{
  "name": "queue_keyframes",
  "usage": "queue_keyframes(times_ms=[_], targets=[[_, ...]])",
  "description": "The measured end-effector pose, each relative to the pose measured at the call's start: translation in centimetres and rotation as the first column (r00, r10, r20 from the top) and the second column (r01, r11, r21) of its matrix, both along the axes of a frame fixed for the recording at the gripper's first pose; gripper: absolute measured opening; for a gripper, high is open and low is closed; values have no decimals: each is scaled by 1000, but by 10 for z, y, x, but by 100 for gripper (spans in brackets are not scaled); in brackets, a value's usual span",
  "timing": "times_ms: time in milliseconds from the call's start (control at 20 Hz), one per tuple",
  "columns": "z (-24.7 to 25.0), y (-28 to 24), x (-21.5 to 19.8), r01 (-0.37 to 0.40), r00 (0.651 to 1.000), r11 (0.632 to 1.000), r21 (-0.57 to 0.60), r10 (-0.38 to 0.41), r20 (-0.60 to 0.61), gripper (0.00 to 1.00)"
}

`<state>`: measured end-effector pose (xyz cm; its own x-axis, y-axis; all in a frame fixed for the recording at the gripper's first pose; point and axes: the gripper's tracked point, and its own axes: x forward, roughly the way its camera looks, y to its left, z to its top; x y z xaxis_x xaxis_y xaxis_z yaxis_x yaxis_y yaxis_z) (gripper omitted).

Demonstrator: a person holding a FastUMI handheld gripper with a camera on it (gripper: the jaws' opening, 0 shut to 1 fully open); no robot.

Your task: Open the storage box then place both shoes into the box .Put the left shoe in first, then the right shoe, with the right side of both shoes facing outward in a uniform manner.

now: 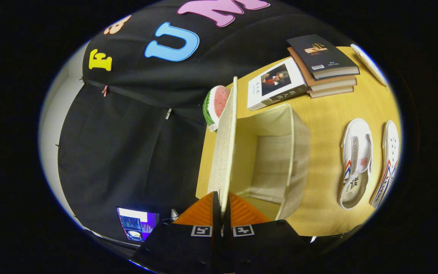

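Note:
The view is rolled sideways. A beige fabric storage box stands on the wooden table, its inside showing bare. Its woven lid is swung up on edge, and my gripper is shut on the lid's near edge, one finger pressing on each face. Two white canvas shoes with red and blue stripes lie side by side on the table beyond the box: one shoe nearer the box, the other shoe just past it.
A stack of books and a single white book lie on the table behind the box. A watermelon-slice toy sits by the lid's far end. A lit screen stands off the table near the fingers.

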<state>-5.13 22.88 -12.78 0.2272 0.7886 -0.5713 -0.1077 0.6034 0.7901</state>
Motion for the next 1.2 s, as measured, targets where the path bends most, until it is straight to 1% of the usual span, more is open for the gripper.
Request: queue_keyframes(times_ms=[300, 500, 650, 850, 1000, 1200], targets=[[48, 75, -3, -33, 999, 996, 86, 30, 32, 5], [65, 131, -7, -77, 994, 993, 92, 70, 78, 5], [61, 171, -10, -103, 990, 992, 75, 96, 102, 5], [46, 219, -16, -112, 991, 993, 42, 108, 85, 5], [29, 244, -18, -137, 985, 991, -12, 137, 108, 5], [18, 267, -19, -131, 985, 990, -49, 136, 104, 5]])
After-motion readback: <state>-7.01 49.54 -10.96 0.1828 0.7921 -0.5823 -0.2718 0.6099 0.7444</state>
